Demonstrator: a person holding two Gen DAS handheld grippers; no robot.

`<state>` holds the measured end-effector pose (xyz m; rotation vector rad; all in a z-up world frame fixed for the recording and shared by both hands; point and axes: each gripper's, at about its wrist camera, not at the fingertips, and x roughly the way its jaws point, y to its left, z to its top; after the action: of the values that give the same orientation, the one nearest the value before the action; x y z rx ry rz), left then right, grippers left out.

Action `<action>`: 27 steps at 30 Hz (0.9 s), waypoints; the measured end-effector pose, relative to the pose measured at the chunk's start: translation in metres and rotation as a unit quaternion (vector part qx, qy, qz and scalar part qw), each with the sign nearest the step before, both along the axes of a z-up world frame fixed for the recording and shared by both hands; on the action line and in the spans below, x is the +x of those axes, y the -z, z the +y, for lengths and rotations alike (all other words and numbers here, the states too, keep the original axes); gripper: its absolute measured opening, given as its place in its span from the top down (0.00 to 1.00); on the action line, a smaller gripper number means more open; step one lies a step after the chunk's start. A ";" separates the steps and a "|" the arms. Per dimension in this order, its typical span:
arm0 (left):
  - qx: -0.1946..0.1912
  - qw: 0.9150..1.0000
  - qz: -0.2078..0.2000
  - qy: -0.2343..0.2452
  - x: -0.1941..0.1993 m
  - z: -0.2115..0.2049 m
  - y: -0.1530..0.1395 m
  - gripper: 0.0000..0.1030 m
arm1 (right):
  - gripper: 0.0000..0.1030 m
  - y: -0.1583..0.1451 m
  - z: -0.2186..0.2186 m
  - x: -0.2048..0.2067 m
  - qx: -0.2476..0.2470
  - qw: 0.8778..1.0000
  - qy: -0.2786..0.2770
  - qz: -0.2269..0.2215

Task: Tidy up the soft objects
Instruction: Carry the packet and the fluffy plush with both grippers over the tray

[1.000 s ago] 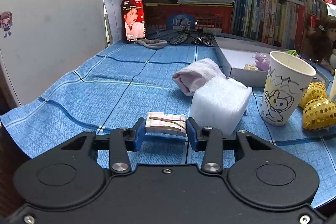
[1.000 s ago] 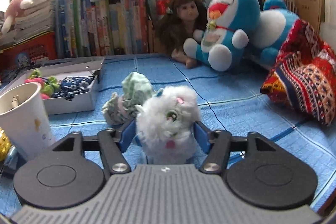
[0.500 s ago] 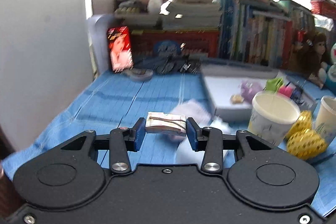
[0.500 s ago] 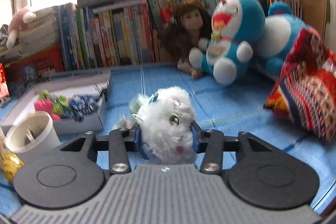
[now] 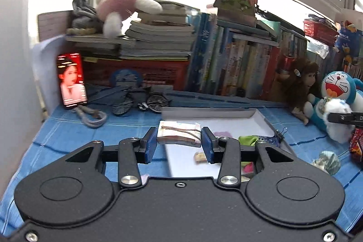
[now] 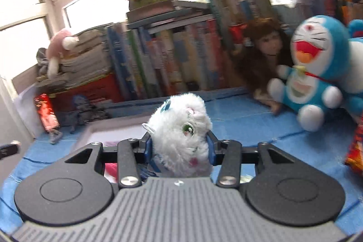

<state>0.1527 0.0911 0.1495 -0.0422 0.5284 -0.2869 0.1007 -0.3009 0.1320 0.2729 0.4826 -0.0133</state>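
A: We have the left gripper [image 5: 179, 142] clamped on the banded paper bundle [image 5: 179, 135] and the right gripper [image 6: 179, 146] squeezing the white fluffy toy [image 6: 181, 137], both above the white tray [image 5: 226, 113].

B: The fluff could slide out of our pads, or we clip the tray wall.

A: The blue cloth [image 5: 68, 128] leftward gives us room; books [image 5: 238, 67] and the Doraemon plush [image 6: 317, 74] crowd the back.
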 end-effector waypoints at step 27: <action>-0.006 0.978 0.206 0.008 0.170 -0.083 0.094 0.62 | 0.51 0.043 0.071 0.182 0.020 0.983 -0.072 0.169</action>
<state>0.3228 0.0083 0.0555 -0.1105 0.9400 -0.2978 0.2830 -0.2298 0.0885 0.2761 0.8410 0.0934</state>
